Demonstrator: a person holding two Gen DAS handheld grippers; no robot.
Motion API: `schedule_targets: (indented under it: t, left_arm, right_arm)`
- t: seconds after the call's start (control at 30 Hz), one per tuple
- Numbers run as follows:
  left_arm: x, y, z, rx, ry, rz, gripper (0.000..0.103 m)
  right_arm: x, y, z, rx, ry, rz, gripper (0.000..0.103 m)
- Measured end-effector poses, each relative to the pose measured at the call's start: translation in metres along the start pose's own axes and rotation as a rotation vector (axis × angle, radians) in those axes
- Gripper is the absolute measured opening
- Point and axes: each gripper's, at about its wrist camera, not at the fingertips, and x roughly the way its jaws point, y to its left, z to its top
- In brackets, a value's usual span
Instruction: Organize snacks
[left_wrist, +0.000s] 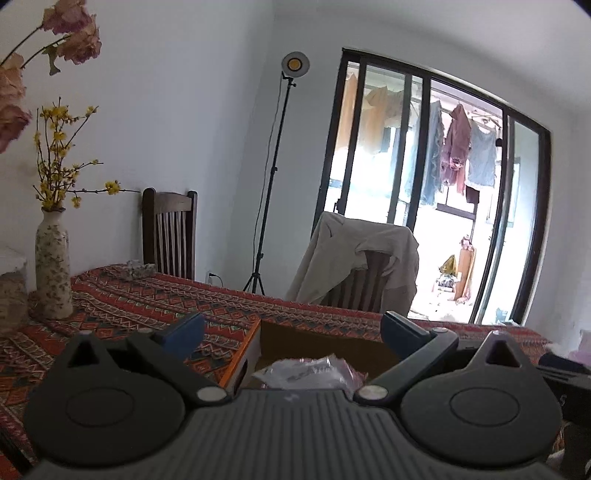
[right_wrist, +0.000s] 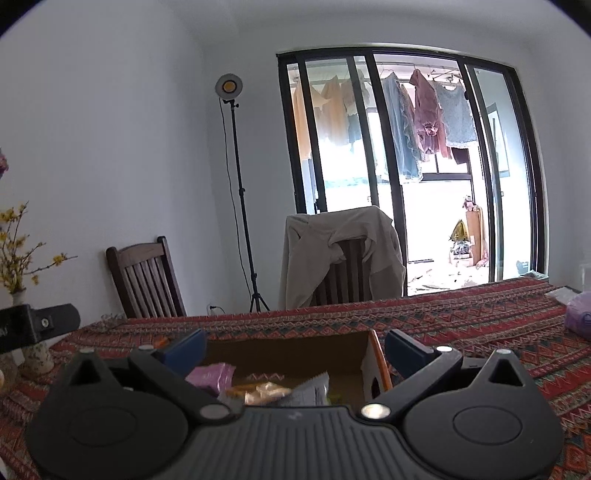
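An open cardboard box (left_wrist: 251, 347) with an orange rim sits on the patterned tablecloth, just in front of both grippers; it also shows in the right wrist view (right_wrist: 373, 363). In the left wrist view a clear plastic snack packet (left_wrist: 306, 371) lies in the box. In the right wrist view a purple packet (right_wrist: 212, 374), a packet of orange-yellow snacks (right_wrist: 264, 393) and a grey packet (right_wrist: 310, 391) lie in it. My left gripper (left_wrist: 293, 330) is open and empty above the box. My right gripper (right_wrist: 295, 349) is open and empty above the box.
A flowered vase (left_wrist: 51, 266) with yellow sprigs stands at the table's left. Two wooden chairs (right_wrist: 147, 280) stand behind the table, one draped with a beige jacket (right_wrist: 340, 251). A purple bag (right_wrist: 580, 319) lies at the table's right. The left gripper's body (right_wrist: 37, 325) shows at the left edge.
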Motion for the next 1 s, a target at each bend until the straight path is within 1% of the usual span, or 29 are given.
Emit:
schedule_targets:
  t: [0.23,0.47,0.8,1.0]
  left_arm:
    - [-0.035,0.006,-0.014,0.019,0.032,-0.04,0.103]
    - [-0.063,0.018,-0.028,0.028,0.073,-0.057,0.103]
    - [-0.098,0.033,-0.053,0.066,0.126,-0.054,0.103]
    - [-0.11,0.037,-0.071,0.078,0.166,-0.059,0.103]
  right_arm:
    - [-0.036,0.008,-0.014,-0.029,0.02,0.005,0.103]
    - [-0.069,0.018,-0.029,-0.059,0.044,0.01,0.103]
    - [-0.112,0.019,-0.06,-0.075,0.103,0.009,0.103]
    - [-0.13,0.015,-0.075,-0.077,0.138,0.008,0.103]
